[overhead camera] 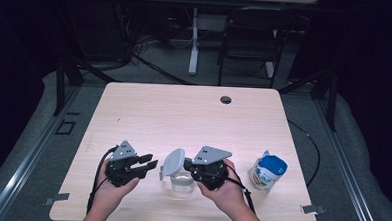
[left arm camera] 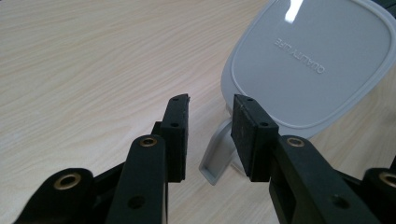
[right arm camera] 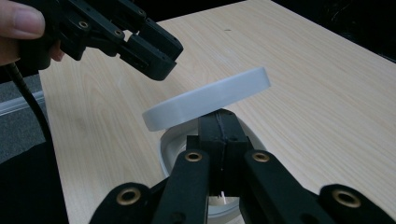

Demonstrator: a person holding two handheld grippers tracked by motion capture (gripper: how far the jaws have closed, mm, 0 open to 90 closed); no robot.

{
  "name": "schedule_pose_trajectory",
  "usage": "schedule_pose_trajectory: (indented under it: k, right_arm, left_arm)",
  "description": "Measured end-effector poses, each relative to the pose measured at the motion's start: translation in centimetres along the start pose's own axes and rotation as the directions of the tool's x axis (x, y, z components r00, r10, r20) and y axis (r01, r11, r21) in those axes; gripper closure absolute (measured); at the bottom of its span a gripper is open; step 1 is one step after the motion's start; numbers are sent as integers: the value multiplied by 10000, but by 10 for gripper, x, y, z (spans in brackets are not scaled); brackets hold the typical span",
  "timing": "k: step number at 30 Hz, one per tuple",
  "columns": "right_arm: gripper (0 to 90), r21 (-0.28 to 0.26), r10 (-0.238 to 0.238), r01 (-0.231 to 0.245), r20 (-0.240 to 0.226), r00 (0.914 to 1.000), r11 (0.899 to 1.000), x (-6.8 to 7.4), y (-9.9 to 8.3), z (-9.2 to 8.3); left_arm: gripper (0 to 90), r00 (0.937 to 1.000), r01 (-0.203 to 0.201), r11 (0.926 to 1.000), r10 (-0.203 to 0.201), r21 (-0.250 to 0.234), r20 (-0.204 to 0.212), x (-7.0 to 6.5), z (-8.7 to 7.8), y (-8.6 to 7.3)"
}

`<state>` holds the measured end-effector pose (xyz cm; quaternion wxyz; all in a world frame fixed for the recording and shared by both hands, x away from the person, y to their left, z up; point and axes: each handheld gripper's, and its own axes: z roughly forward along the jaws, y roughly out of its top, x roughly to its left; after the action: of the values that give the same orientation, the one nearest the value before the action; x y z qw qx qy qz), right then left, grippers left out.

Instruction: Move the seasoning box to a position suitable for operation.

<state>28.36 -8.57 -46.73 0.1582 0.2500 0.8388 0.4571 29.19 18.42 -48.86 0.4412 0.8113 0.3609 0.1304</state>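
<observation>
— Holding the right gripper (right arm camera: 219, 135) pressed fully together at the rim of the clear container (overhead camera: 182, 182), we are propping its grey lid (right arm camera: 208, 98) up at a tilt near the table's (overhead camera: 184, 115) front edge. Whether the pads are actually pinching the rim, we cannot tell.

— And we are keeping the left gripper (left arm camera: 210, 121) partly parted, nothing between the pads, pointing at the lid's tab just beside them.

— We are risking a slip here: if the left pads are closing off-centre on that tab, the lid could snap down or drag the container sideways.

— The blue-capped bottle (overhead camera: 268, 171) is standing well apart, so we are not endangering it.
</observation>
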Motion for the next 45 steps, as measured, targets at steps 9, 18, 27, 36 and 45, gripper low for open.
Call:
schedule_pose_trajectory:
  k: [9, 18, 27, 36, 45]
  right_arm:
    - [900, -99, -145, 145, -10, 9999, 9998, 2, 8, -2]
    - [900, -213, -258, 257, -58, 9996, 9994, 4, 14, -3]
    - [900, -367, -358, 353, -121, 9993, 9987, 9, 20, 1]
    - [900, -388, -431, 424, -166, 9989, 9983, 12, 24, 4]
    - [900, -338, -495, 492, -81, 9987, 9982, 14, 24, 4]
  left_arm:
    - [671, 10000, -26, 9999, 26, 103, -7, -1, 2, -1]
    - [707, 9999, -97, 9998, 96, 152, 67, -5, 6, -1]
    - [733, 9999, -123, 9995, 122, 285, 49, -5, 7, -2]
    - [727, 10000, -73, 9997, 72, 252, 28, -3, 6, -2]
    - [707, 9999, 114, 9995, -112, 301, -45, 2, 8, -6]
